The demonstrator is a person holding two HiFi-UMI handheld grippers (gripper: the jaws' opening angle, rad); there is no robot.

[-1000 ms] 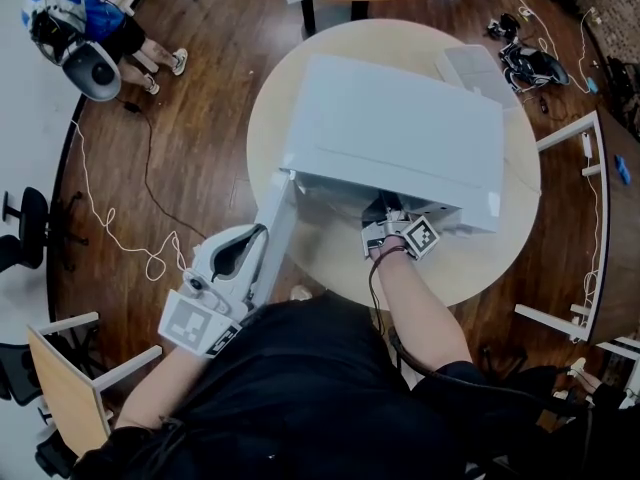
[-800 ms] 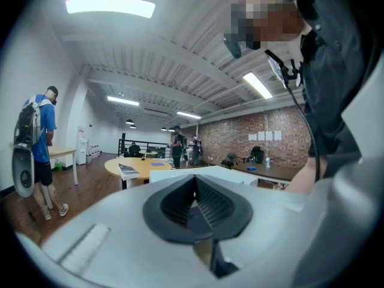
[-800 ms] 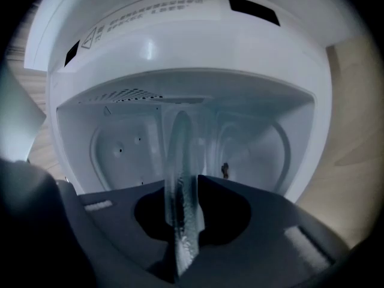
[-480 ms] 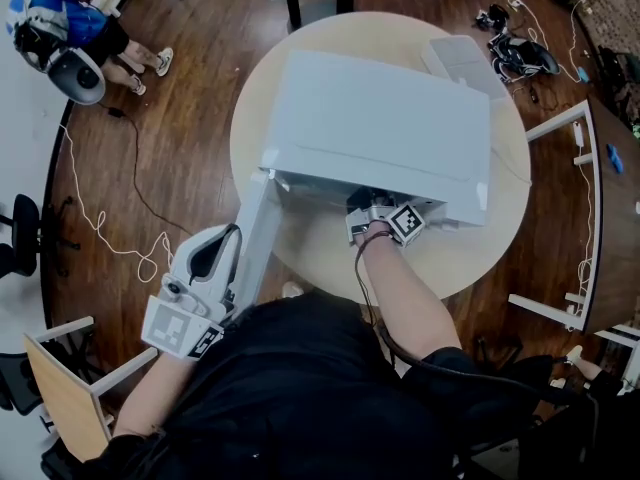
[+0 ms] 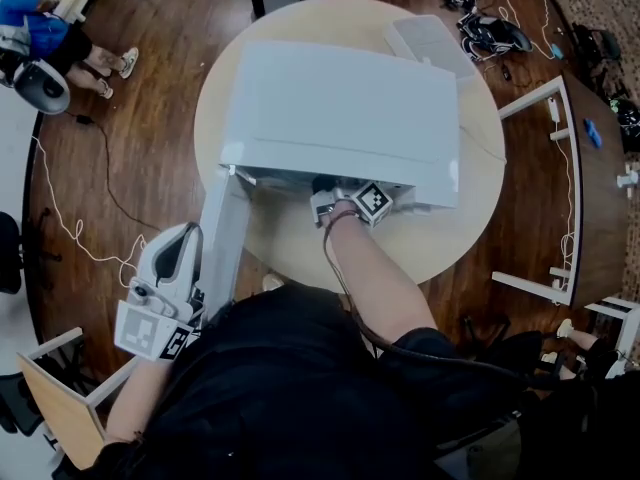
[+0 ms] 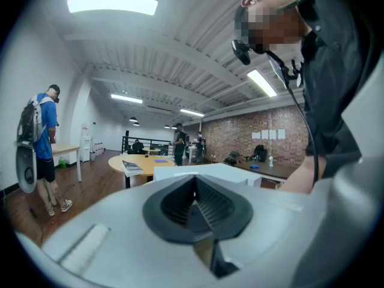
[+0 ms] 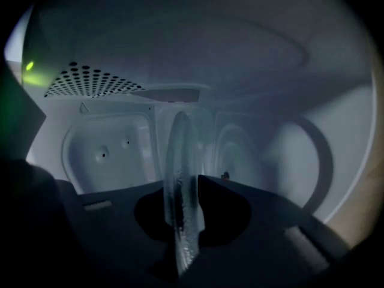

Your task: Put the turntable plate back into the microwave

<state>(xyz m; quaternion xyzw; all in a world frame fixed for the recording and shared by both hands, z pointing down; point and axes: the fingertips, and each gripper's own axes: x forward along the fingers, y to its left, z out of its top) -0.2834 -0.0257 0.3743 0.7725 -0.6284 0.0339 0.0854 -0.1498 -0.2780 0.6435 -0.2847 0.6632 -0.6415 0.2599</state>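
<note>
The glass turntable plate (image 7: 182, 179) is inside the microwave (image 5: 340, 108) cavity, seen edge-on in the right gripper view. Its rim is pinched between the nearly closed jaws of the right gripper (image 5: 345, 200), which reaches in through the open front at the microwave's 6 o'clock. The door (image 5: 225, 243) swings out toward 7 o'clock. Just beside the door's far end is the left gripper (image 5: 165, 278), its jaws pressed together on nothing. The microwave sits on a round wooden bench (image 5: 470, 238), with a flat white object (image 5: 425, 40) at its 1 o'clock.
</note>
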